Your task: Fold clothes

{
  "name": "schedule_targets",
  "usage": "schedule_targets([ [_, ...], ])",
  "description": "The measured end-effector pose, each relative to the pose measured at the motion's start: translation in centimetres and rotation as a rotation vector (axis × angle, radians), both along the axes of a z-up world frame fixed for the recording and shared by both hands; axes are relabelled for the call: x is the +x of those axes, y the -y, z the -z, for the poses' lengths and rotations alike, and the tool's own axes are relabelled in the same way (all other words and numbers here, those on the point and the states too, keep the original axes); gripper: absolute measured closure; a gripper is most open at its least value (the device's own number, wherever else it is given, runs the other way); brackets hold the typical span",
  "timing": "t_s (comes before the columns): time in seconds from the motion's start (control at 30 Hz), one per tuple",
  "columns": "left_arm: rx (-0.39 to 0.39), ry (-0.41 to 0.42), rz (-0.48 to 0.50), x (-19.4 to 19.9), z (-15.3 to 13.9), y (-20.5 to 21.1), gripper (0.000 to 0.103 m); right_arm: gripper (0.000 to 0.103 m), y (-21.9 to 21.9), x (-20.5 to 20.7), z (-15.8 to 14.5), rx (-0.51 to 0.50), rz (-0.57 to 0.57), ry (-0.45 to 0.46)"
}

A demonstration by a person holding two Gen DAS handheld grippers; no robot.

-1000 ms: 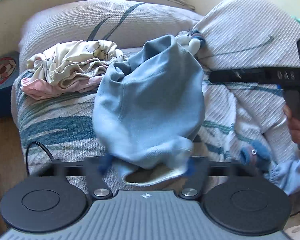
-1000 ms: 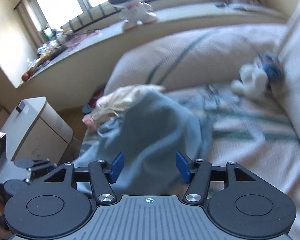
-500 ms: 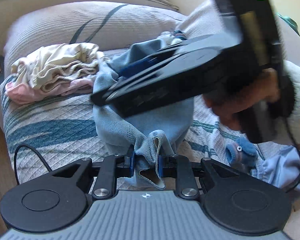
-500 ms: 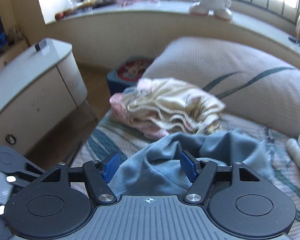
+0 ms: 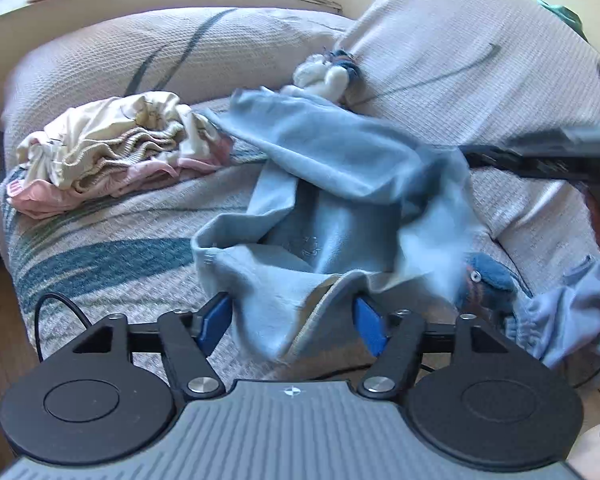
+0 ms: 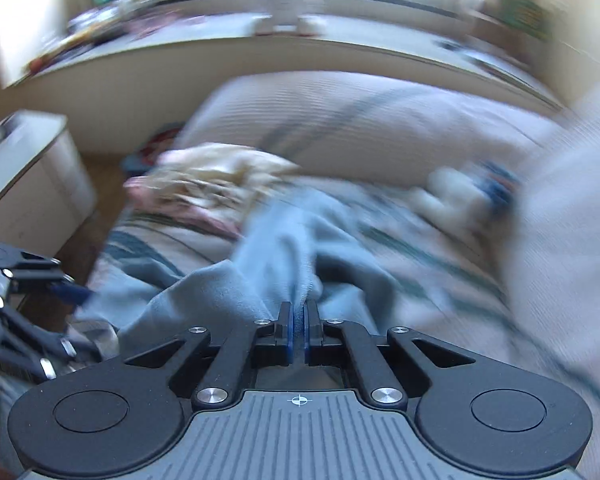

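A light blue garment lies crumpled on the striped bed cover. Its near hem hangs between the blue pads of my left gripper, whose jaws are opening and stand wide, not pressing the cloth. My right gripper is shut on a fold of the same blue garment. In the left wrist view that right gripper shows as a dark blurred bar at the right, drawing the garment's far edge up and to the right. The right wrist view is motion-blurred.
A pile of cream and pink clothes sits at the left of the bed. A white-and-blue stuffed toy lies against the pillows. A small blue plush and another pale blue garment lie at the right. A white cabinet stands beside the bed.
My left jaws, pinched on the garment's hem half a second ago, have opened. The right gripper swung away to the right and shut on the garment, which now stretches out sideways.
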State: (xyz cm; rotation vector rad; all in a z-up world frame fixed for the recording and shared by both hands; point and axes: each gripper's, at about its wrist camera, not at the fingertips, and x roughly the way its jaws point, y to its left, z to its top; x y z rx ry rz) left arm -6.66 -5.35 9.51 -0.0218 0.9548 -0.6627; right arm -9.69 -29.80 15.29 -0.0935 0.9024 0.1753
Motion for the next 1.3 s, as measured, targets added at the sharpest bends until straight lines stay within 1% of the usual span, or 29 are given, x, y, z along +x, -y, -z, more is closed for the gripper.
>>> schedule_targets([
  [0.07,0.002,-0.007,0.018,-0.4,0.0,0.3,0.032,0.102,3.0,-2.9,0.4,0.029,0.12,-0.026],
  [0.17,0.008,-0.023,0.034,-0.8,0.2,0.7,0.026,0.102,6.2,-6.8,2.0,0.07,0.274,-0.075],
  [0.23,0.014,-0.031,0.032,-0.9,0.2,0.8,0.026,0.102,7.4,-8.4,3.4,0.108,0.336,-0.092],
  [0.27,0.018,-0.032,0.029,-0.9,0.1,0.8,0.025,0.097,7.6,-8.7,4.0,0.13,0.347,-0.1],
  [0.3,0.022,-0.028,0.022,-1.0,-0.1,0.7,0.024,0.094,7.5,-8.9,4.2,0.146,0.345,-0.098],
  [0.33,0.025,-0.023,0.013,-1.1,-0.4,0.6,0.022,0.094,7.0,-8.6,4.2,0.147,0.321,-0.093],
  [0.47,0.022,-0.003,-0.045,-1.3,-1.3,-0.4,0.018,0.091,4.1,-6.7,3.9,0.15,0.198,-0.071],
  [0.53,0.026,-0.003,-0.086,-0.8,-1.5,-1.1,0.018,0.085,2.4,-5.4,3.6,0.162,0.13,-0.061],
  [0.57,0.028,-0.003,-0.107,-0.5,-1.6,-1.4,0.018,0.076,1.5,-4.8,3.6,0.158,0.097,-0.058],
  [0.6,0.029,-0.003,-0.131,-0.1,-1.6,-1.6,0.018,0.064,0.6,-4.2,3.5,0.152,0.064,-0.055],
  [0.67,0.019,-0.009,-0.172,0.8,-1.6,-1.9,0.018,0.057,-1.1,-3.4,3.6,0.126,0.008,-0.045],
  [0.77,-0.017,-0.037,-0.202,2.5,-1.2,-1.9,0.018,0.057,-3.1,-2.2,4.3,0.101,-0.028,-0.044],
  [0.8,-0.011,-0.036,-0.198,2.9,-1.0,-1.6,0.018,0.057,-3.6,-1.7,4.7,0.083,-0.034,-0.041],
  [0.9,0.048,-0.006,-0.176,3.8,-0.3,0.0,0.019,0.057,-5.2,-0.5,5.8,0.021,-0.05,-0.032],
  [0.97,0.071,0.003,-0.162,4.1,0.2,0.8,0.02,0.057,-6.1,0.3,6.4,-0.032,-0.06,-0.019],
  [1.0,0.079,-0.001,-0.161,4.2,0.4,1.1,0.023,0.057,-6.5,0.7,6.7,-0.05,-0.072,-0.017],
  [1.03,0.086,-0.004,-0.159,4.3,0.6,1.3,0.03,0.057,-6.8,0.9,7.1,-0.067,-0.082,-0.026],
  [1.07,0.091,-0.008,-0.156,4.4,0.8,1.6,0.041,0.057,-7.1,1.2,7.5,-0.084,-0.092,-0.038],
  [1.17,0.095,-0.025,-0.144,4.3,1.3,1.8,0.053,0.059,-7.8,1.6,8.6,-0.133,-0.112,-0.059],
  [1.2,0.1,-0.027,-0.142,4.3,1.4,1.9,0.057,0.064,-7.8,1.7,8.9,-0.139,-0.112,-0.063],
  [1.23,0.108,-0.027,-0.138,4.2,1.4,1.9,0.071,0.07,-7.7,1.7,9.0,-0.144,-0.114,-0.066],
  [1.27,0.116,-0.027,-0.131,4.2,1.4,2.0,0.079,0.081,-7.6,1.6,9.0,-0.15,-0.118,-0.069],
  [1.3,0.125,-0.028,-0.124,4.1,1.4,2.0,0.086,0.09,-7.4,1.5,9.0,-0.158,-0.124,-0.068],
])
